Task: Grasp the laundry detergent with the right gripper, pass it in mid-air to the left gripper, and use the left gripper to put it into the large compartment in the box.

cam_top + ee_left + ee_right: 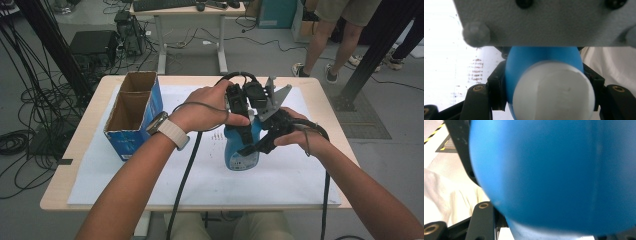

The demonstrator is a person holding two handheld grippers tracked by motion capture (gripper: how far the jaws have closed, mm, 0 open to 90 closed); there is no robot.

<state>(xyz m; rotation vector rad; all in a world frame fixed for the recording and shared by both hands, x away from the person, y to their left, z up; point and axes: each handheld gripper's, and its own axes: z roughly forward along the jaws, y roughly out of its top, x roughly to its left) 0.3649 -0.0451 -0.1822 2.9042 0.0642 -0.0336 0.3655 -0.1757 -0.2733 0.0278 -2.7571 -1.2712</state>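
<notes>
A: What does the work sit on?

B: A pale wood table (80,145) with rounded corners, most of its top covered by a white sheet (280,180) that has a few small dark marks near its middle. The floor around it is grey, with black cables trailing across it at the left. Behind stands a second desk (165,10) on white legs, and a person's bare legs (325,45) show at the top right beside a black post.

A: And on the sheet?

B: At the left, an open cardboard box (134,120), blue printed outside, plain brown inside, split into two compartments. Near the middle stands the blue bottle (241,150), upright, smooth glossy plastic with a rounded body and a white printed label low on its front.

A: How are the tools set?

B: Both are closed on that bottle. The left tool (243,131) comes down from above; in the left gripper view its black jaws press either side of the blue shoulder, with the round white cap (554,91) bulging toward the camera under a grey plate. The right tool (260,145) comes in from the right, and in the right gripper view the blue curve sits right against the lens, blurred, with a black jaw at its lower left.

A: Anything on the hands?

B: A watch with a pale strap (167,127) on the left wrist.
</notes>
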